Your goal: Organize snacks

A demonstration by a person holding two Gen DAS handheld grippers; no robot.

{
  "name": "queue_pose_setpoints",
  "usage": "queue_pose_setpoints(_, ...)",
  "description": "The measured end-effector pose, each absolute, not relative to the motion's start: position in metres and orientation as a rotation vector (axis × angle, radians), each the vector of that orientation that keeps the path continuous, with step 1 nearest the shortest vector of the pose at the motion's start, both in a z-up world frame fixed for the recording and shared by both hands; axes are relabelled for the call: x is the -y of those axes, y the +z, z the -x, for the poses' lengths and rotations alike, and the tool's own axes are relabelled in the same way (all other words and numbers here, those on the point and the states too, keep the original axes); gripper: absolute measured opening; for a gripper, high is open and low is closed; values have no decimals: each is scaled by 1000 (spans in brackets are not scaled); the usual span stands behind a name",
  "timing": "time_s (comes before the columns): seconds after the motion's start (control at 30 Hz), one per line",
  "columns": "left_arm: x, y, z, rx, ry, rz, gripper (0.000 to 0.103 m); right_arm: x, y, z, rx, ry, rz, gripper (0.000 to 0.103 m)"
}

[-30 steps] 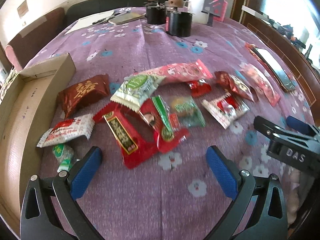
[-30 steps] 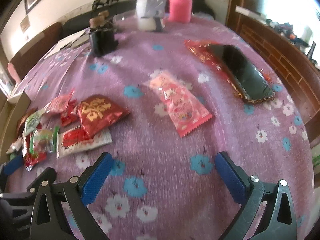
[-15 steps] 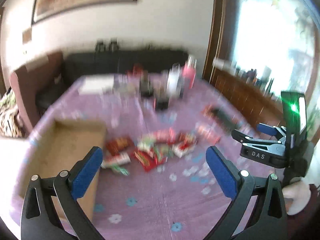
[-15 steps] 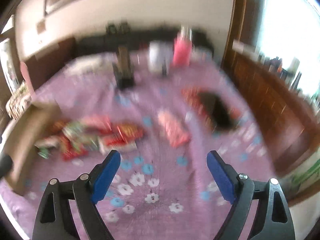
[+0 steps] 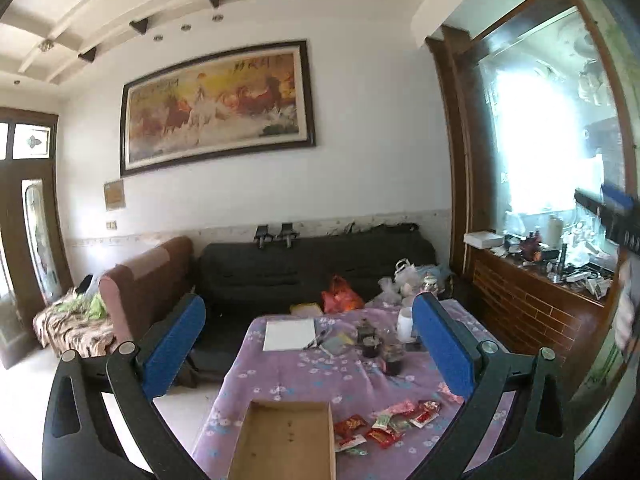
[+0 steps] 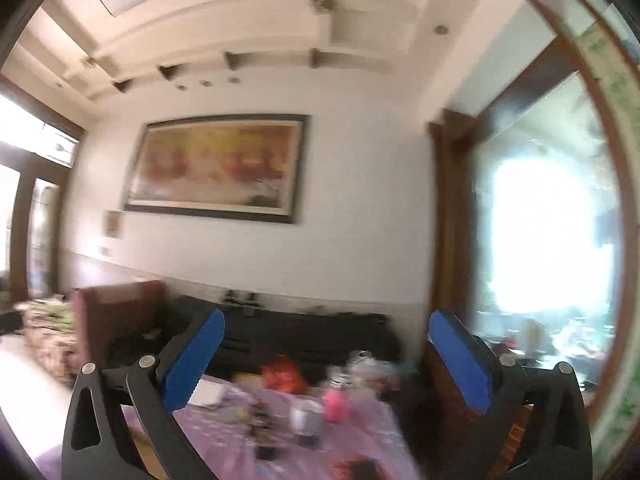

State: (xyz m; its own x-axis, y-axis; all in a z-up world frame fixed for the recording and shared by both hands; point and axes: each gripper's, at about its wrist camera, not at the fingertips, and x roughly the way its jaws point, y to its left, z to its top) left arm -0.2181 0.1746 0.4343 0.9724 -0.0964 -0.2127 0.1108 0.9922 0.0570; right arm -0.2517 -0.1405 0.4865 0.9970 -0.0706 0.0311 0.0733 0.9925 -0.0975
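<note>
Both tools were raised well above the surface and looked out across the room rather than down at the work. The left tool had its blue pads spread wide with nothing between them. The right tool was likewise empty, its jaws opening to their full spread.

The snacks lay in a loose cluster of overlapping wrappers toward the near right part of the surface, just beside the right wall of the open cardboard box, which sat at the near edge and appeared to hold nothing yet. By that reading no sorting had been done.

The main risk was the descent. From that height and angle neither camera framed the packets between its pads, and the right wrist view was smeared with motion, so a hurried drop could have landed a tool on the box wall or on the purple cloth instead of on a wrapper. Because the packets overlapped, a wide pinch could have caught two at once or dragged a neighbour off the near edge. The wrappers looked thin and slick, so a grip on a crimped end might have slipped. Farther back, the dark jars, the white cup and the pink bottle stood upright near the far edge, and a careless sweep could have toppled them.
</note>
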Motion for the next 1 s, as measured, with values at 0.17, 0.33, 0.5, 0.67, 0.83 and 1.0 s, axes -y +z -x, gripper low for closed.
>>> queue_pose_setpoints(0.17, -187, 380, 193, -355, -190, 68, 103, 115, 423, 163, -336, 87, 58, 103)
queue_pose_setpoints(0.33, -187, 274, 149, -526, -223, 118, 103, 83, 255, 64, -639, 145, 72, 99)
queue_pose_setpoints(0.5, -186, 186, 120, -687, -238, 200, 103, 54, 113, 1, -902, 208, 47, 72)
queue_pose_setpoints(0.67, -194, 150, 109, -746, -205, 219, 103, 27, 47, -54, -988, 192, 75, 72)
queue_pose_setpoints(0.83, -197, 132, 99, -784, -199, 237, 103, 19, 16, -85, -1079, 161, 72, 67)
queue_pose_setpoints(1.0, -193, 126, 95, -795, -209, 212, 103, 26, 23, -46, -1098, 215, 149, 57)
